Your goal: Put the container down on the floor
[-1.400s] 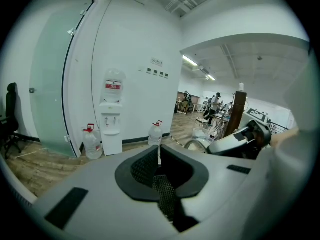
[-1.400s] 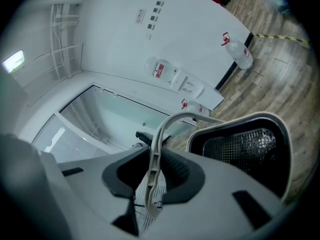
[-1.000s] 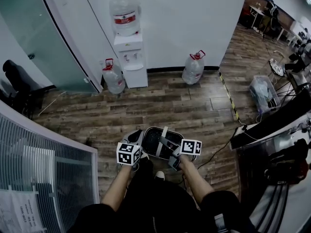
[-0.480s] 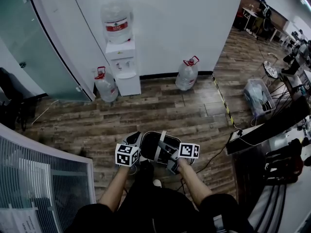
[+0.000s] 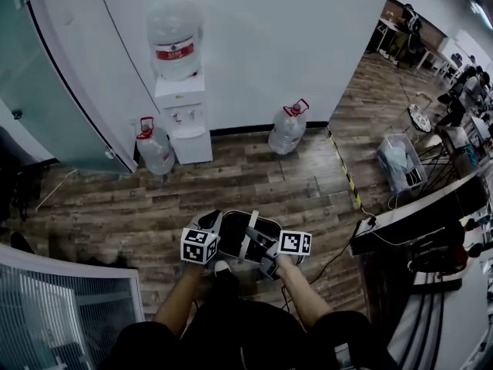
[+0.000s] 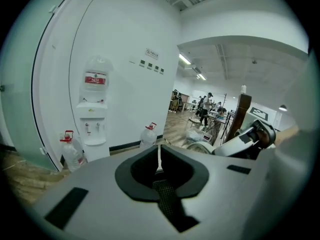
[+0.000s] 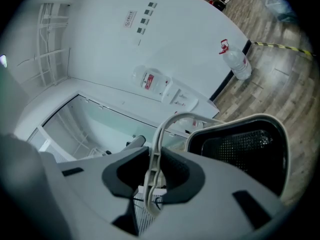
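Aloft, container (image 5: pixel 233 230): a dark, mesh-walled tub with a pale rim is carried between the left gripper (image 5: pixel 214 222) and the right gripper (image 5: pixel 260 239), just ahead of the person's body and clear of the floor (image 5: pixel 254 177).
Top of tub: a white handle (image 5: pixel 248 237) is arched across the open mouth, as seen from overhead.
Left grip: the tub's left side is taken; in the left gripper view the dark pads of the left gripper (image 6: pixel 159 170) are drawn in on a thin white edge seen end on. Which part of the tub that is cannot be told.
Right grip: the handle (image 7: pixel 159 134) is clenched between the pads of the right gripper (image 7: pixel 152 178), and the container (image 7: pixel 245 146) is seen just beside them with its mesh inside showing.
Forearms: the left forearm (image 5: pixel 173 303) and the right forearm (image 5: pixel 304 295) are stretched forward from the bottom of the head view.
Floor: wood-look planks are crossed by a yellow-and-black tape line (image 5: pixel 345 172).
Backdrop: a white water dispenser (image 5: pixel 181 118), topped by an upturned bottle (image 5: pixel 173 41), is stood against a white wall (image 5: pixel 262 45).
Spare bottles: one red-capped bottle (image 5: pixel 154 146) is set just left of the dispenser, another (image 5: pixel 286 129) well to its right.
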`<state>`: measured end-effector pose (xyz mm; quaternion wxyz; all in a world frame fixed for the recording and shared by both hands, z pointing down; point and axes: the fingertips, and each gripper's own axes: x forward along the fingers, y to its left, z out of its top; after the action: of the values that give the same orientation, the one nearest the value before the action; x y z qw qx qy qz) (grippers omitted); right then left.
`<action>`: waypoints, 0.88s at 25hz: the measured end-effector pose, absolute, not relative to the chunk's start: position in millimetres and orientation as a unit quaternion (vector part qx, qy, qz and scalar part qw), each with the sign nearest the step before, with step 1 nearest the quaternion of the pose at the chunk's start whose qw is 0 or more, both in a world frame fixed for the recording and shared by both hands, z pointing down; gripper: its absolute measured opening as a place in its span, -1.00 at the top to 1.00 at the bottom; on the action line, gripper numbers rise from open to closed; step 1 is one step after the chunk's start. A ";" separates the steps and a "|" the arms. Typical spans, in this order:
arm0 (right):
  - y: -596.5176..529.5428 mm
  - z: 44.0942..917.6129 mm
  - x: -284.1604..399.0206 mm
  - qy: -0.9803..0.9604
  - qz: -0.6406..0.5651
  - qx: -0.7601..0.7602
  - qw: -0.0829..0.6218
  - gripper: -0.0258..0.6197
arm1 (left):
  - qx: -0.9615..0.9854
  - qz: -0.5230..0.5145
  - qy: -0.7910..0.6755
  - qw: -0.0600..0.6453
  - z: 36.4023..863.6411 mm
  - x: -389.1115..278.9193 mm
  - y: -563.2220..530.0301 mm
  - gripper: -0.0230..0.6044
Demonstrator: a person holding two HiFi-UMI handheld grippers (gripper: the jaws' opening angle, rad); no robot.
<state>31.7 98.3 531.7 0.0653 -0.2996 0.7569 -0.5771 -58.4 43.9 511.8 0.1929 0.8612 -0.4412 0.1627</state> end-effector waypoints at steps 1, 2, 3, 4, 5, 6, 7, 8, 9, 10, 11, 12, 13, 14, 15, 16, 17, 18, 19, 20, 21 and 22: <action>89.8 531.5 29.8 0.756 -0.578 -0.302 0.066 0.66 | 0.862 0.162 -0.439 0.193 511.3 -59.7 34.8 0.84; 81.2 531.4 27.8 0.754 -0.578 -0.304 0.066 0.66 | 0.863 0.161 -0.438 0.194 510.6 -61.3 26.0 0.84; 72.1 531.5 25.6 0.753 -0.578 -0.306 0.065 0.66 | 0.863 0.160 -0.438 0.194 509.8 -63.3 16.9 0.84; 62.4 531.8 22.7 0.753 -0.578 -0.308 0.065 0.66 | 0.864 0.159 -0.437 0.194 509.0 -66.0 7.6 0.84; 52.6 532.3 19.2 0.752 -0.578 -0.310 0.065 0.66 | 0.864 0.157 -0.437 0.194 509.1 -69.4 -1.4 0.84; 43.1 532.5 15.0 0.752 -0.577 -0.311 0.066 0.66 | 0.864 0.156 -0.437 0.195 510.0 -73.5 -9.7 0.84; 33.7 532.5 10.3 0.753 -0.576 -0.311 0.067 0.66 | 0.863 0.155 -0.438 0.197 511.6 -78.1 -17.7 0.84; 24.4 532.1 5.5 0.753 -0.575 -0.311 0.069 0.66 | 0.863 0.155 -0.438 0.199 513.4 -83.1 -25.5 0.84; 15.5 531.7 1.0 0.754 -0.575 -0.312 0.070 0.66 | 0.862 0.154 -0.438 0.201 515.2 -87.9 -32.8 0.84; 7.5 531.3 -3.2 0.754 -0.574 -0.312 0.070 0.66 | 0.862 0.153 -0.439 0.203 516.7 -92.6 -39.4 0.84; 0.1 530.8 -7.1 0.754 -0.574 -0.312 0.071 0.66 | 0.861 0.152 -0.440 0.204 517.7 -97.2 -45.7 0.84; -6.6 530.0 -10.9 0.754 -0.573 -0.312 0.073 0.66 | 0.860 0.152 -0.441 0.205 518.2 -101.6 -51.7 0.84; -12.8 529.0 -14.6 0.755 -0.572 -0.312 0.074 0.66 | 0.860 0.151 -0.442 0.206 518.4 -105.8 -57.3 0.84; -18.3 528.2 -18.3 0.755 -0.572 -0.312 0.074 0.66 | 0.859 0.150 -0.443 0.206 518.3 -109.8 -62.5 0.84; -23.1 527.7 -21.9 0.755 -0.572 -0.311 0.074 0.66 | 0.859 0.149 -0.444 0.207 518.5 -113.5 -66.7 0.84; -27.5 527.7 -25.3 0.756 -0.572 -0.311 0.074 0.66 | 0.859 0.148 -0.444 0.208 519.1 -117.0 -70.3 0.84; -31.9 527.9 -28.3 0.756 -0.572 -0.311 0.073 0.66 | 0.858 0.147 -0.445 0.210 520.3 -120.1 -73.5 0.84; -36.3 528.1 -30.7 0.756 -0.572 -0.310 0.071 0.66 | 0.858 0.147 -0.445 0.211 521.9 -122.7 -76.3 0.84; -40.7 528.3 -32.7 0.757 -0.572 -0.310 0.069 0.66 | 0.857 0.147 -0.446 0.214 523.7 -124.6 -78.7 0.84; -45.1 528.4 -34.2 0.757 -0.571 -0.309 0.067 0.66 | 0.856 0.147 -0.447 0.216 525.5 -125.8 -80.7 0.84; -49.3 528.5 -35.3 0.758 -0.571 -0.308 0.065 0.66 | 0.855 0.147 -0.447 0.219 527.5 -126.2 -82.5 0.84; -53.7 528.4 -36.1 0.759 -0.571 -0.307 0.064 0.66 | 0.854 0.148 -0.447 0.221 529.5 -126.0 -84.5 0.84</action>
<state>-36.1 -53.7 528.4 0.0636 -0.3067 0.7590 -0.5707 -126.0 -84.5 529.5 0.2212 0.8541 -0.4468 0.1479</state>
